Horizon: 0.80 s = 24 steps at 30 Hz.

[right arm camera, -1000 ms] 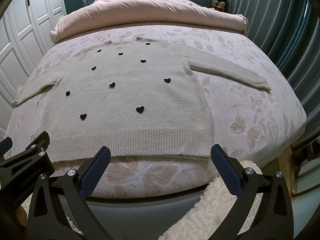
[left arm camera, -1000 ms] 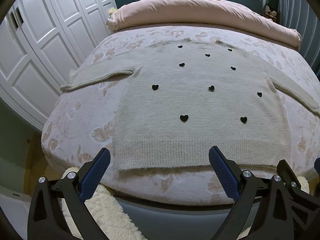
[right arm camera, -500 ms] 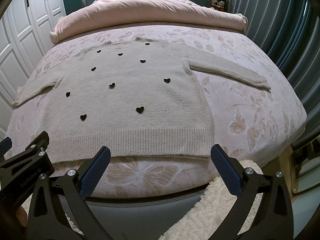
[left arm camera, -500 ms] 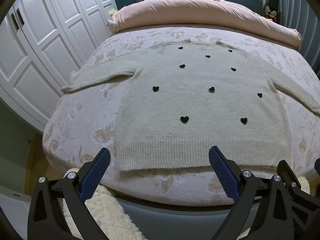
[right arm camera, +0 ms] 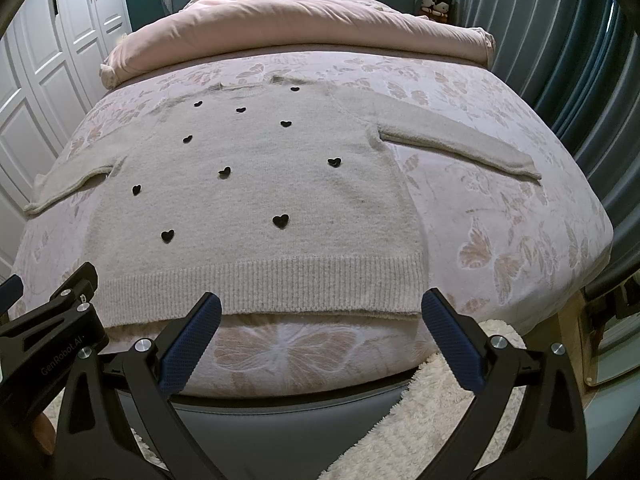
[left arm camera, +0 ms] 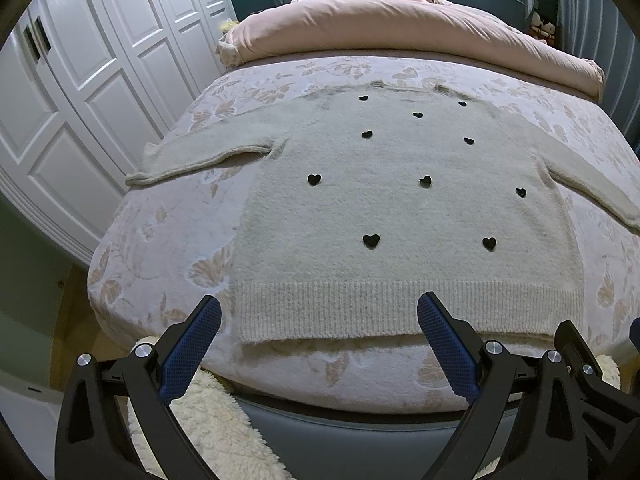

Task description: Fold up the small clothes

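Fingers (left arm camera: 442, 336) spread, empty, before flat sweater (left arm camera: 400, 216) on bed (left arm camera: 160, 240)

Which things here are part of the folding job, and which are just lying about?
Job:
sweater, spread flat
left gripper, open
right gripper, open
bed, the work surface

Lying about:
pink duvet
wardrobe
curtain
fluffy rug

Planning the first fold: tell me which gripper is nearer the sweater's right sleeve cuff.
Right. The right gripper hovers before the hem, nearer the right sleeve cuff; the left gripper sits further left.
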Tool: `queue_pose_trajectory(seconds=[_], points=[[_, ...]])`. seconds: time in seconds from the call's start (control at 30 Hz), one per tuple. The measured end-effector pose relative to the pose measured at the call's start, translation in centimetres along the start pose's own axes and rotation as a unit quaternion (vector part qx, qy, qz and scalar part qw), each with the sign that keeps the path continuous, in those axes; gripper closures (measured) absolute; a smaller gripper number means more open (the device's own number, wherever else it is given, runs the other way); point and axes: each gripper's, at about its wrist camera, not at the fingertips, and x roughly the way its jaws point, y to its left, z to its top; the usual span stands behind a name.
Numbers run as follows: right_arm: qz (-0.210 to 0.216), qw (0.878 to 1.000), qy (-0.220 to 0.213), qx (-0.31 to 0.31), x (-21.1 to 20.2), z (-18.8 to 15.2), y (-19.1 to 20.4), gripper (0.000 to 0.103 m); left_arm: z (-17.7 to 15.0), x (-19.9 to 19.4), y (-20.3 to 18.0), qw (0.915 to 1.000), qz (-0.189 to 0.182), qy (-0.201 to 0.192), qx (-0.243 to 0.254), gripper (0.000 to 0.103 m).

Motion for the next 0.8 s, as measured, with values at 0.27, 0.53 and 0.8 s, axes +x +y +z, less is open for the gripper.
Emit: queue_pose_trajectory(seconds=[0.27, 0.53, 0.8], points=[[-0.001, 1.0, 0.002, 0.0, 0.08, -0.13, 0.08, 0.005, 0.1, 0.05, 0.2, 1.0, 0.002, 0.002, 0.0, 0.008], [-0.001, 1.0, 0.003, -0.001, 0.05, -0.24, 0.22, 0.005, 0.12, 0.08, 0.36, 1.0, 0.003, 0.003, -0.001, 0.008], [0.0, 1.0, -0.006, 0.001, -0.66, -0.12, 0.23, 0.005, -0.01, -0.58, 0.35, 0.9999, 0.005, -0.008, -0.006, 0.008]])
